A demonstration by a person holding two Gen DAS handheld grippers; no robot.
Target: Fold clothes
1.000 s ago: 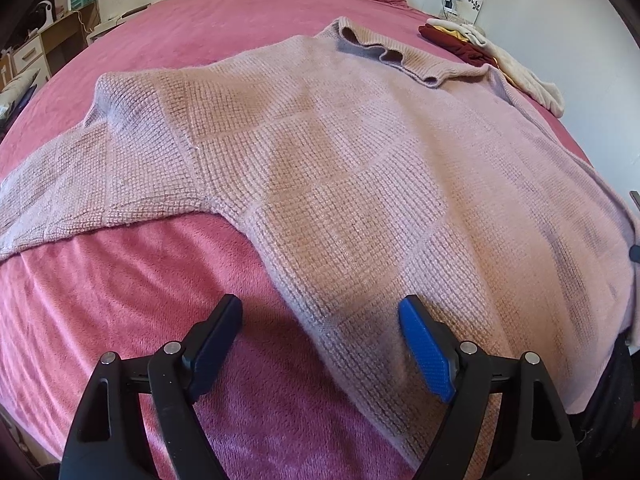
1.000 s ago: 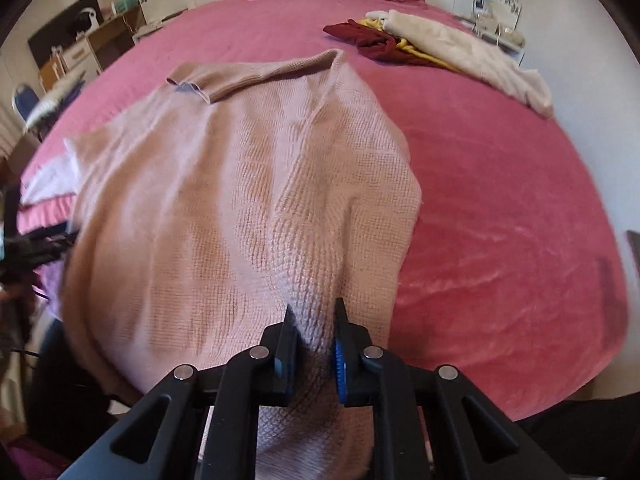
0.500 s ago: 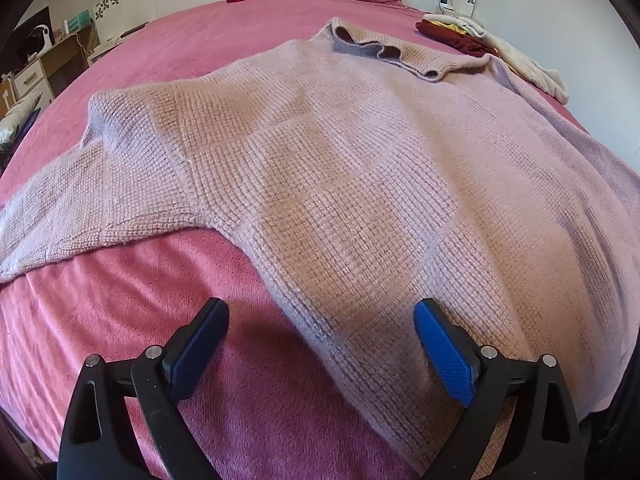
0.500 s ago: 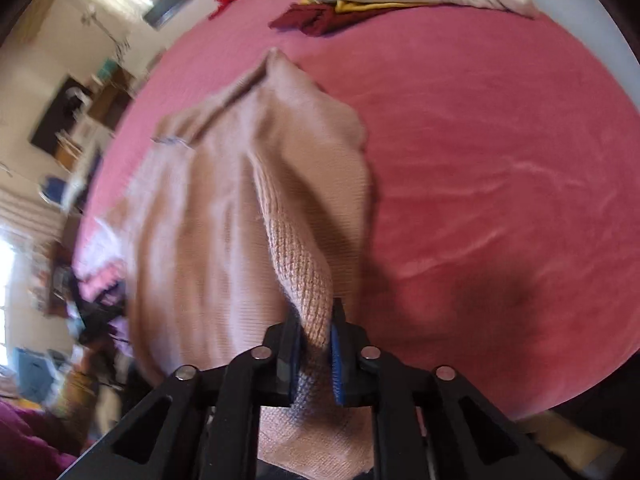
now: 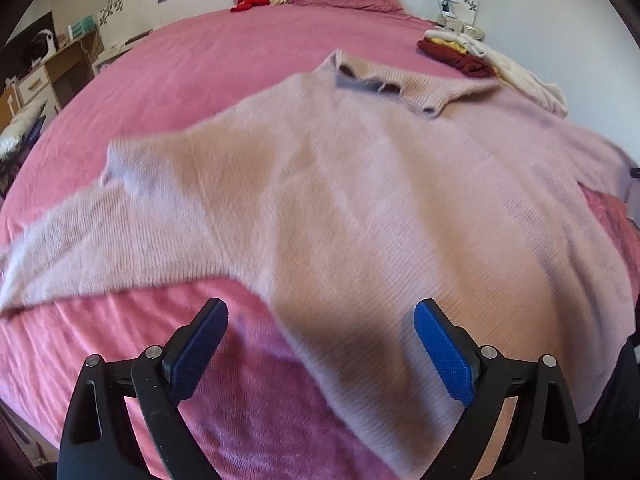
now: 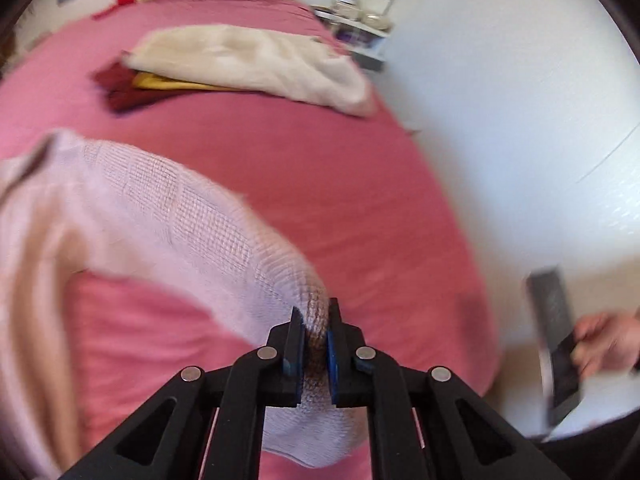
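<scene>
Sweater (image 5: 360,200) is lying spread across the pink bed (image 5: 200,80), collar toward twelve o'clock. My right gripper (image 6: 314,344) is pinching one sleeve, jaws clenched on the knit. My left gripper (image 5: 320,344) is hovering at six o'clock, jaws released, gripping nothing.

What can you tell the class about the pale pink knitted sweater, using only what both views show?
The sweater is pale pink, a chunky waffle-like knit with a ribbed roll collar. It lies spread on the pink bedspread, one sleeve stretched out flat. The right gripper is shut on the other sleeve's end, lifting it. The left gripper, open, hangs above its hem without touching.
</scene>
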